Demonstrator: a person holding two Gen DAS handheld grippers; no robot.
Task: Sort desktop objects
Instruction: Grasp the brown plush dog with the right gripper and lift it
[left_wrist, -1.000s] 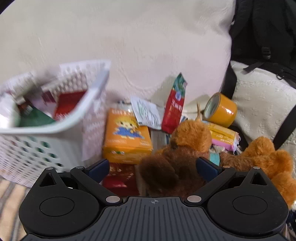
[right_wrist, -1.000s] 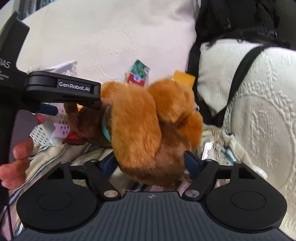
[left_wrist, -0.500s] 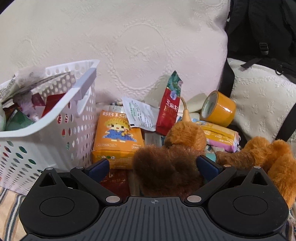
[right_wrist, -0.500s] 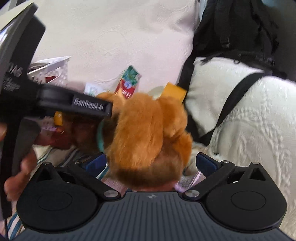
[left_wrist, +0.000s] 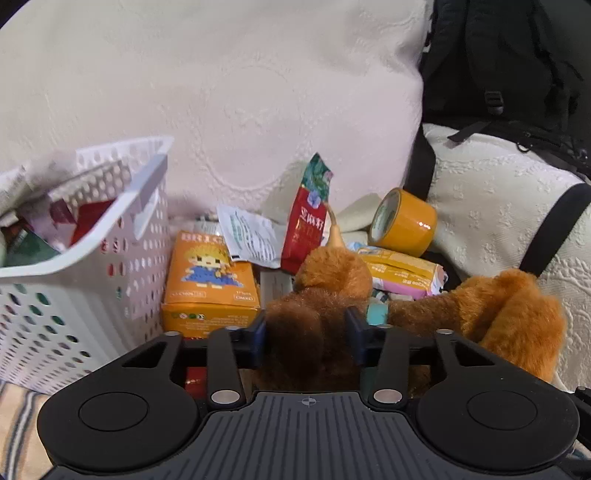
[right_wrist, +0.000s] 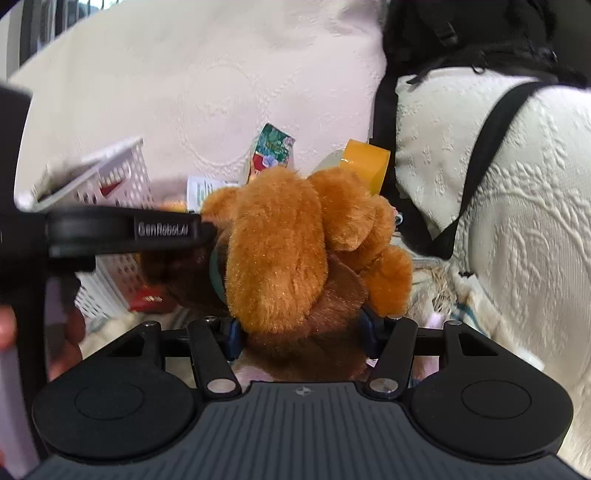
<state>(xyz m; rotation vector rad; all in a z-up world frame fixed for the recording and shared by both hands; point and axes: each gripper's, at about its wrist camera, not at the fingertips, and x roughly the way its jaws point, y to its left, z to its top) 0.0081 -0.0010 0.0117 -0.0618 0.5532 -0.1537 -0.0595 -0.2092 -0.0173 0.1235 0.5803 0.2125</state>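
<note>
A brown plush dog (left_wrist: 317, 306) lies across the pile of objects. My left gripper (left_wrist: 306, 332) is shut on its dark brown rear end; the lighter head end (left_wrist: 513, 317) hangs to the right. My right gripper (right_wrist: 301, 334) is shut on the same plush dog (right_wrist: 288, 251) at its head end. The left gripper's arm (right_wrist: 122, 230) shows at the left of the right wrist view, touching the toy. A white perforated basket (left_wrist: 74, 266), filled with packets, stands to the left.
An orange brick-toy box (left_wrist: 210, 280), a white sachet (left_wrist: 247, 236), a red snack pouch (left_wrist: 308, 218), a yellow tape roll (left_wrist: 404, 221) and a yellow-pink packet (left_wrist: 402, 277) lie behind the toy. A cream sofa cushion and a black backpack (left_wrist: 517, 62) stand behind.
Both grippers were open around the plush dog and have closed on it. The right gripper's view has shifted slightly and the basket has come nearer.
</note>
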